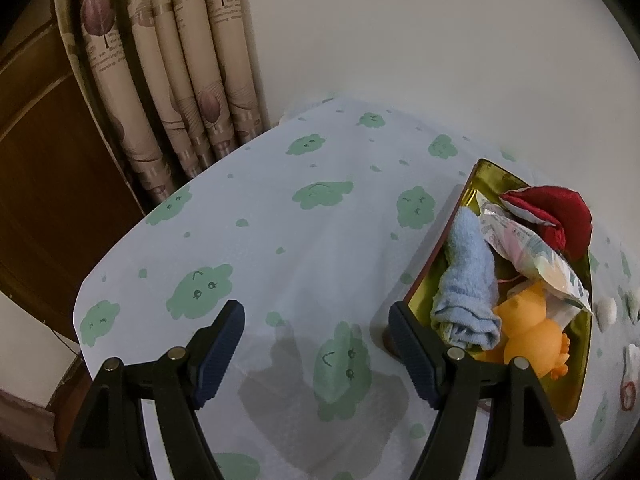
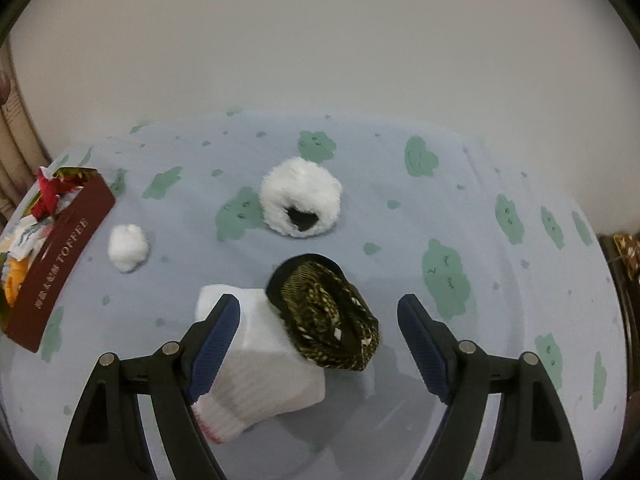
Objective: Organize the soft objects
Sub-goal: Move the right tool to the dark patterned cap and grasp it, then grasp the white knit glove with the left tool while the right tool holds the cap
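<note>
**Both jaws wide, soft things still on the desk**

Jaws on the left gripper (image 1: 316, 344) stand wide apart with nothing between them, hanging over a bare stretch of the pale cloth (image 1: 280, 208) with green blobs that covers the desk. Just beside its right finger sits the dark red tin (image 1: 424, 264), gold inside, marked TOFFEE on its long wall in the right wrist view. Inside the tin lie a rolled light blue towel (image 1: 466, 280), an orange rubber duck (image 1: 532, 328), a crinkled plastic packet (image 1: 532, 248) and a red stuffed piece (image 1: 556, 216), the packet lying partly over the duck and against the red piece.

Jaws on the right gripper (image 2: 318, 340) are likewise wide and hold nothing. Between and under them lies a white knitted glove (image 2: 260, 364) with a red-trimmed cuff, and a dark, gold-patterned scrunchie (image 2: 328, 316) rests on the glove's far edge. Farther off on the cloth sits a white fluffy ring (image 2: 300, 200) with a dark hollow in its front. A small white cotton ball (image 2: 128, 248) lies near the tin's long wall, apart from it. Patterned curtains (image 1: 172, 72) hang behind the desk's far left corner.
</note>
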The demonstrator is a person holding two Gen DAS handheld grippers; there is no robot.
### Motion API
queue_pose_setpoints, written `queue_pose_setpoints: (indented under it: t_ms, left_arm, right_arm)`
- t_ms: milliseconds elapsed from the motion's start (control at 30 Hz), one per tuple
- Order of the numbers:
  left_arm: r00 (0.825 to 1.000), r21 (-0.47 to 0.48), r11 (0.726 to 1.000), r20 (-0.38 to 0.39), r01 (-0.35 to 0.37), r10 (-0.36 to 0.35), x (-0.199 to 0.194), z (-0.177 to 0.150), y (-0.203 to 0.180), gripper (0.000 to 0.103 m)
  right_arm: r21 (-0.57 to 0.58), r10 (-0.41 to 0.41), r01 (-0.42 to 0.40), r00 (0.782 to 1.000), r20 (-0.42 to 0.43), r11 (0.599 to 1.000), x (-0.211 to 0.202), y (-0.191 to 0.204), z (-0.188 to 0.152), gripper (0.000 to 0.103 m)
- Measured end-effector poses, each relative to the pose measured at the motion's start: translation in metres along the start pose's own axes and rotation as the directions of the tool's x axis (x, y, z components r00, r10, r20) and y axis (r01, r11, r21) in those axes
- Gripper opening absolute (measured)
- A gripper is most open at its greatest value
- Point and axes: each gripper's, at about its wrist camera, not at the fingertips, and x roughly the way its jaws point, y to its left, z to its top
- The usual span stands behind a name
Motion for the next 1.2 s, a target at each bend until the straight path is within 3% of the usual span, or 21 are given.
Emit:
queue_pose_setpoints:
  t_ms: [300, 367, 433, 700, 867, 967, 1200]
  left_arm:
    - [1.000, -0.002, 1.000, 0.013, -0.003, 0.003, -0.004, -0.001, -0.005, 0.077]
    - [1.000, 0.009, 1.000, 0.023, 0.007, -0.007, -0.008, -0.001, -0.008, 0.077]
    - [1.000, 0.035, 0.999, 0.017, 0.021, -0.022, -0.013, 0.000, -0.017, 0.077]
    - [0.992, 0.196, 0.974, 0.030, 0.114, -0.122, -0.051, -0.006, -0.076, 0.077]
    - [0.970, 0.287, 0.929, -0.009, 0.234, -0.241, -0.067, -0.013, -0.131, 0.077]
    - [0.955, 0.355, 0.889, -0.045, 0.290, -0.294, -0.074, -0.020, -0.171, 0.077]
    - [0.889, 0.484, 0.750, -0.174, 0.451, -0.423, -0.090, -0.051, -0.267, 0.077]
  right_arm:
    - [0.052, -0.006, 0.007, 1.000, -0.013, 0.999, 0.022, -0.020, -0.005, 0.078]
    - [0.055, -0.011, 0.012, 1.000, -0.010, 0.998, 0.024, -0.026, -0.007, 0.070]
    - [0.049, -0.016, 0.017, 1.000, -0.015, 0.999, 0.028, -0.029, -0.008, 0.054]
    - [0.034, -0.005, 0.005, 1.000, 0.006, 0.999, 0.029, -0.034, -0.018, 0.038]
    - [0.028, -0.023, 0.022, 0.999, 0.044, 0.999, 0.019, -0.042, -0.025, 0.032]
    - [0.027, -0.051, 0.049, 0.997, 0.059, 0.998, 0.013, -0.052, -0.030, 0.026]
    - [0.071, -0.102, 0.097, 0.992, 0.071, 0.993, -0.004, -0.092, -0.047, 0.025]
